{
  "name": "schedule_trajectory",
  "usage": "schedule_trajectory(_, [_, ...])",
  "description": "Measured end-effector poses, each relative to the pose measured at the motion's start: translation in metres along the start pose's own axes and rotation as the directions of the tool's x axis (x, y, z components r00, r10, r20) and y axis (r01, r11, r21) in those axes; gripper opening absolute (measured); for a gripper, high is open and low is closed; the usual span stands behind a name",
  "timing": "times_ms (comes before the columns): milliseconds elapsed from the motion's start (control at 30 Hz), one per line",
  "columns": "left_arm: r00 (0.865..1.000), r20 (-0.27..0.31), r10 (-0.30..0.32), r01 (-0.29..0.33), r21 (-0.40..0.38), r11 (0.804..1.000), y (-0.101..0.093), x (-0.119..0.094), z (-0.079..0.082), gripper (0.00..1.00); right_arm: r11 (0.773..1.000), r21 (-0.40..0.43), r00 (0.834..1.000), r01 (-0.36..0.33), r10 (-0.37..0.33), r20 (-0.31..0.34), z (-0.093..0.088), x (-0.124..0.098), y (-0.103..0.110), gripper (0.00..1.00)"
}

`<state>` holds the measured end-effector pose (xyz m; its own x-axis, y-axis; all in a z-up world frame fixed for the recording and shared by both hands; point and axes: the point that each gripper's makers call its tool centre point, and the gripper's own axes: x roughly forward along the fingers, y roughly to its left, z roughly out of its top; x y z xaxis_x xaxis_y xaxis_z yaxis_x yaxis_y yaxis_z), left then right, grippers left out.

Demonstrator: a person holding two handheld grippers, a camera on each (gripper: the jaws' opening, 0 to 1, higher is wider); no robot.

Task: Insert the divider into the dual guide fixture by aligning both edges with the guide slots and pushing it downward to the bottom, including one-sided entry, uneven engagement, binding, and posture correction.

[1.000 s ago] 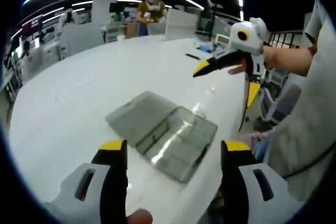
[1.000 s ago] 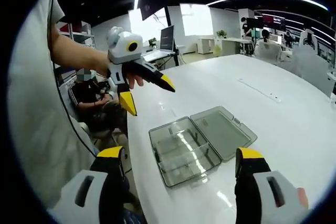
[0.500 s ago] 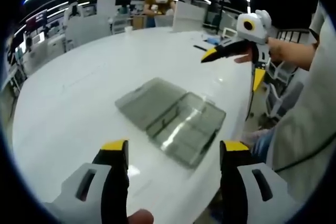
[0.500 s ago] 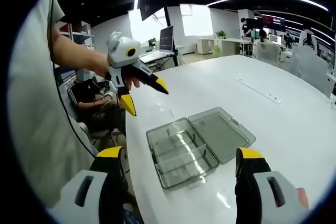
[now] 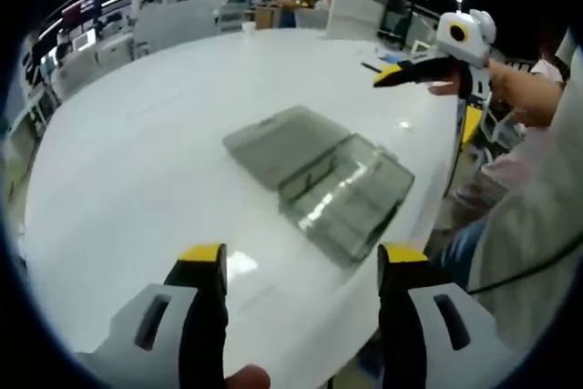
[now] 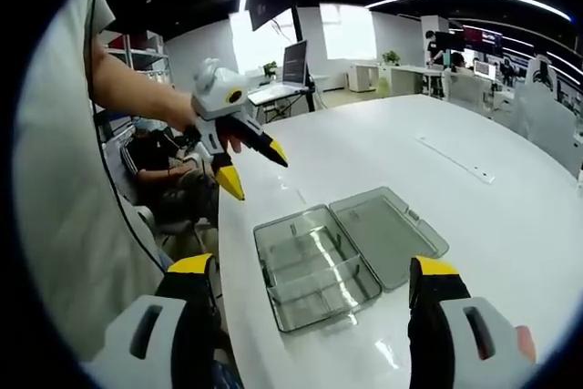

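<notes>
Grey box (image 6: 344,250) lies open on white surface (image 6: 510,225); both grippers, left (image 5: 301,266) and right (image 6: 310,278), fingers spread, empty, have drawn back slightly. Divider not yet grasped.

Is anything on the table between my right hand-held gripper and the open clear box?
Nothing visible. Only bare white table lies between the right hand-held gripper and the open clear box. The left hand-held gripper hangs open above the table edge, off to one side.

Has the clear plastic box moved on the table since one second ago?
No. In the right gripper view the box lies at the same spot near the white table's edge, lid open the same way. The left view's shift is camera motion.
</notes>
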<state>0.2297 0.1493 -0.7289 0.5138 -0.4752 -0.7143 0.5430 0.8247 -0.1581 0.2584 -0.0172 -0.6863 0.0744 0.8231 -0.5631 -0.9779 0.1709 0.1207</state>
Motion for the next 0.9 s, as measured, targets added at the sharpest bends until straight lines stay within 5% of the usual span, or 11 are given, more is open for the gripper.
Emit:
schedule_trajectory(433, [0.993,-0.100,0.070,-0.081,-0.105,0.991,0.016,0.005,-0.023,0.59,1.000,-0.026,1.000,-0.015,0.014,-0.017,0.000,0.004,0.000,0.86])
schedule_trajectory(900, [0.970,-0.215,0.112,-0.160,-0.222,0.962,0.024,0.013,-0.043,0.54,0.999,-0.036,1.000,-0.017,0.016,-0.026,-0.003,0.003,-0.002,0.86])
